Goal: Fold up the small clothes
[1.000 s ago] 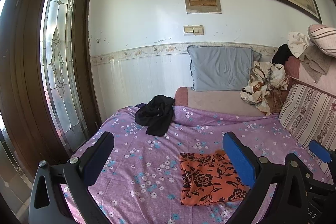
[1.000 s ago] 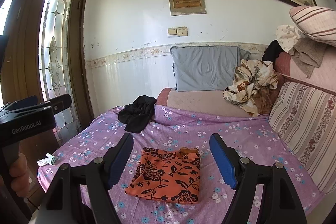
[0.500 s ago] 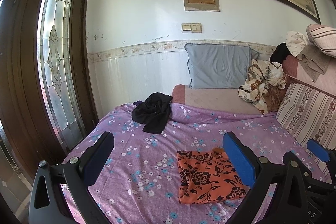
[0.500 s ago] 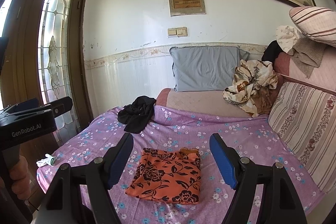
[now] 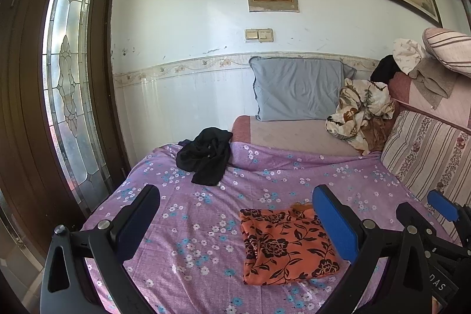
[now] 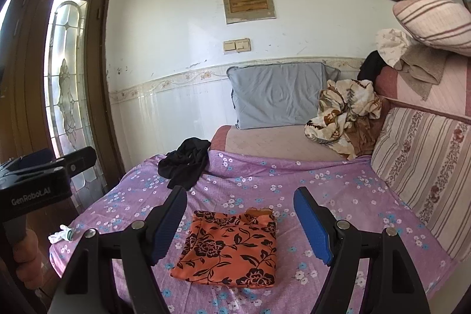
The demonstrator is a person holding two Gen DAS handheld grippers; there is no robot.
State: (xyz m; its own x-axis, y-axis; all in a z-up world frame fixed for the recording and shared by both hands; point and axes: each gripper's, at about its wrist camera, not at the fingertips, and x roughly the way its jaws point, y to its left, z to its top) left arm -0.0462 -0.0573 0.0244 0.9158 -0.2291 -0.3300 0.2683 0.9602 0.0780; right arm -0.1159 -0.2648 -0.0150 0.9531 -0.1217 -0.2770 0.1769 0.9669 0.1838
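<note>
Both grippers, left (image 5: 235, 221) and right (image 6: 240, 221), hovering with jaws spread, holding nothing; folded orange cloth (image 6: 232, 250) lying on bed (image 6: 338, 187), black garment (image 6: 184, 164) at 11 o'clock.

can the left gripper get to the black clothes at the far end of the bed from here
Probably yes. The left gripper is open and empty, and only bare purple sheet lies between it and the black clothes. The folded orange cloth sits off to its right.

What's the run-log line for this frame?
left tongs: open, empty | right tongs: open, empty | orange floral cloth: folded on bed | black garment: crumpled, unfolded
</note>
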